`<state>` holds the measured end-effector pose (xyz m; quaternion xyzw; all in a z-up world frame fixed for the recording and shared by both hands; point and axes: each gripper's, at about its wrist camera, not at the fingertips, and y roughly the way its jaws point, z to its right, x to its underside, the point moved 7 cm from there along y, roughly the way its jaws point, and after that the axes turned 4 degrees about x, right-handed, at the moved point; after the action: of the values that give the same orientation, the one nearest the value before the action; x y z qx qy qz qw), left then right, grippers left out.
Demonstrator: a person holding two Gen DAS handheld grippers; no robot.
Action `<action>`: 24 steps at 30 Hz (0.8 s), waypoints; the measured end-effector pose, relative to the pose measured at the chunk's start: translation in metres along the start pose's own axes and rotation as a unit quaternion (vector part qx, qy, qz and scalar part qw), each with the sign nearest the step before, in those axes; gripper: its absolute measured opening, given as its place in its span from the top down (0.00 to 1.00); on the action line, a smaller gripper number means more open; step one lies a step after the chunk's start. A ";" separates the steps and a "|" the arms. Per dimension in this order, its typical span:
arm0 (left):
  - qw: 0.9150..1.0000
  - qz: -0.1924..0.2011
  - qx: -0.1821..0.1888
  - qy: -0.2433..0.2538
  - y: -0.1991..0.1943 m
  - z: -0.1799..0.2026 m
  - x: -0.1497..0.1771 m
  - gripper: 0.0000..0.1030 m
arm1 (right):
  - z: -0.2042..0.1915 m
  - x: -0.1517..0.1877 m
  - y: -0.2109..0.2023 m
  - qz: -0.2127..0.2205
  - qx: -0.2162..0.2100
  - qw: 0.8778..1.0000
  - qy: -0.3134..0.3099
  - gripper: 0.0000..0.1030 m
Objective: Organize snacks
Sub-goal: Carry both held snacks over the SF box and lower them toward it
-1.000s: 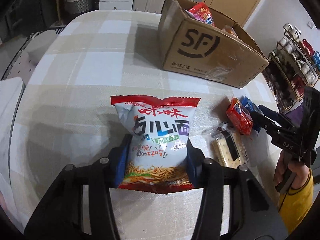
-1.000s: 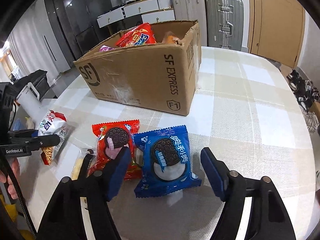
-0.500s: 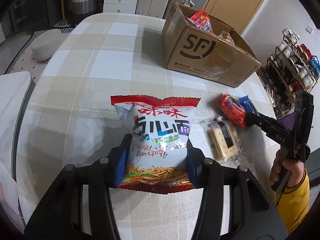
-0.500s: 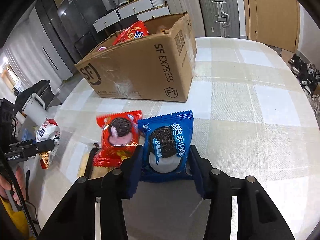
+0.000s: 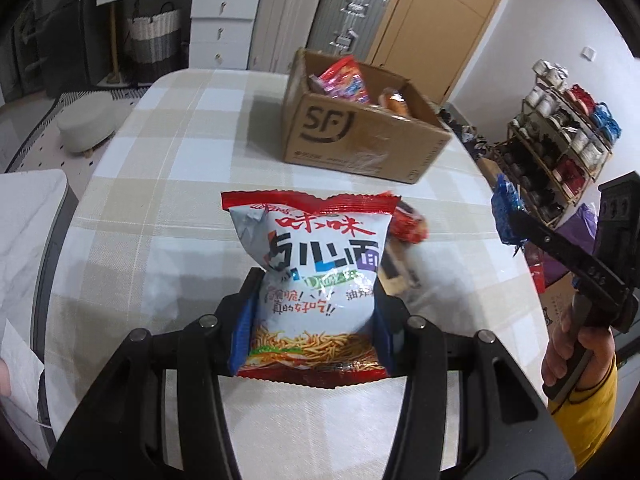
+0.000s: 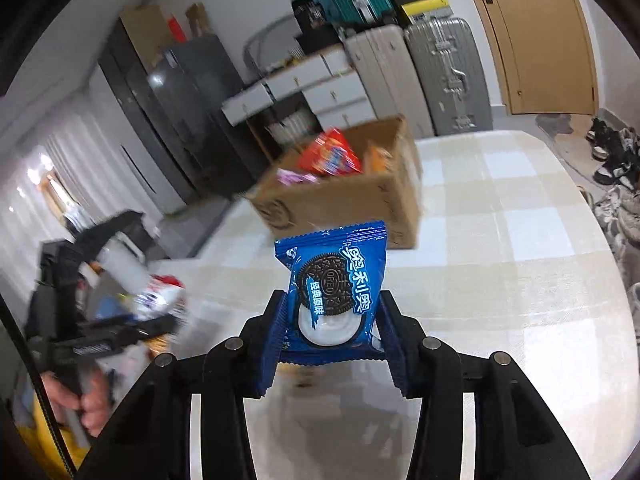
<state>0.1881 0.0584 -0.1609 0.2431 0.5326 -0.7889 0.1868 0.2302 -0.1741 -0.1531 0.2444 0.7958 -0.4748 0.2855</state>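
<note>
Snacks ride in both claws: the left claw (image 5: 314, 320) pinches a noodle bag (image 5: 316, 276) by its sides, the right claw (image 6: 328, 320) grips a blue cookie packet (image 6: 334, 288), both clear of the table (image 5: 160, 200) (probably bound for the cardboard box (image 5: 360, 136))

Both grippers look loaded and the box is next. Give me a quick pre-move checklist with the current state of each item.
1. Left gripper clamped on noodle snack bag: ok, pads press both sides.
2. Right gripper clamped on blue Oreo pack: ok.
3. Both packs clear of the table: ok for the Oreo; cannot tell for the noodle bag.
4. Cardboard box open on top: ok.
5. Room left inside box: cannot tell, snacks already fill the visible part.
6. Red Oreo pack left on table for later: ok.
</note>
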 end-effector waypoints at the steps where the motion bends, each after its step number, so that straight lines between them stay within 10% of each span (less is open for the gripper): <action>1: 1.000 0.005 0.000 0.006 -0.006 0.006 0.001 0.56 | -0.007 0.000 -0.009 0.006 -0.012 1.000 0.004 0.56; 24: 0.996 0.053 0.021 0.064 -0.082 0.070 0.016 0.56 | -0.074 0.017 -0.092 0.058 -0.065 0.996 -0.012 0.56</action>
<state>0.1172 0.0220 -0.0866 0.3246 0.5134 -0.7716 0.1891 0.1410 -0.1456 -0.0793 0.2653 0.8060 -0.4075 0.3374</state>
